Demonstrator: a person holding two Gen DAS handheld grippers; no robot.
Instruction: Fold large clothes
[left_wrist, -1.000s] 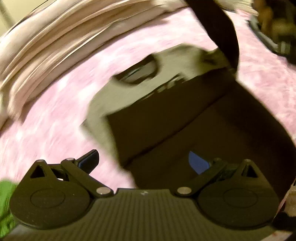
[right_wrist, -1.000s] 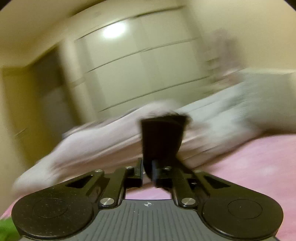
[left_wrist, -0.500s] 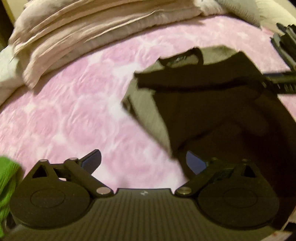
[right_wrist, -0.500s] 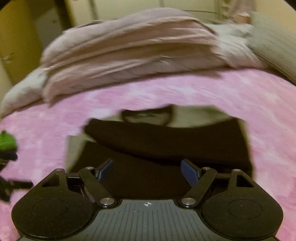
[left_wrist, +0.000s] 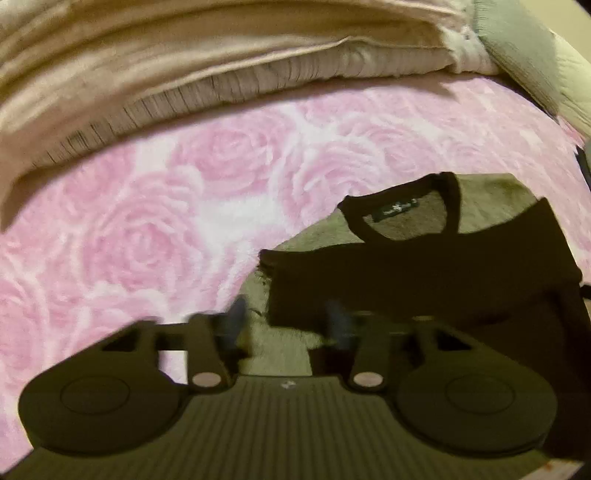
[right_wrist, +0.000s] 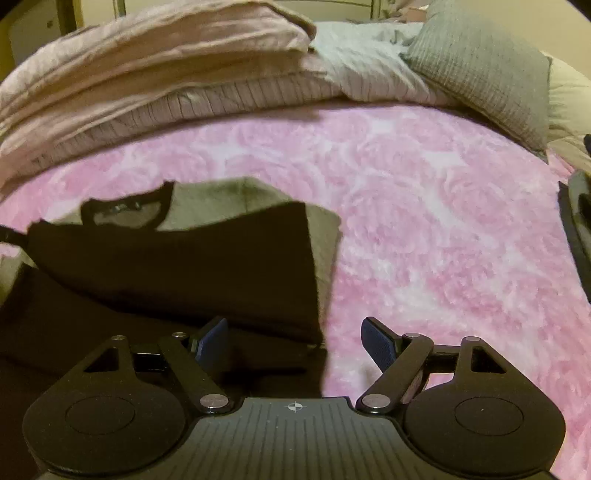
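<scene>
A dark sweatshirt (left_wrist: 424, 280) with a grey-green inside lies on the pink rose blanket (left_wrist: 147, 229), its lower part folded up toward the collar (left_wrist: 399, 214). My left gripper (left_wrist: 286, 325) hangs low over the garment's left edge. Its jaws are closing and its blurred fingers still stand apart, with the grey-green edge and the dark fold's corner between them. In the right wrist view the sweatshirt (right_wrist: 177, 258) fills the lower left. My right gripper (right_wrist: 295, 343) is open at the garment's right edge, one finger over dark cloth, the other over the blanket (right_wrist: 443, 240).
A thick folded beige duvet (right_wrist: 147, 74) runs along the far side of the bed, with a grey pillow (right_wrist: 480, 74) to its right. The duvet (left_wrist: 184, 66) also spans the top of the left wrist view. A dark object (right_wrist: 576, 229) lies at the right edge.
Both grippers came down close to the sweatshirt. The right one let go of the dark cloth it held up and opened wide. The left fingers have drawn closer together over the left edge.
</scene>
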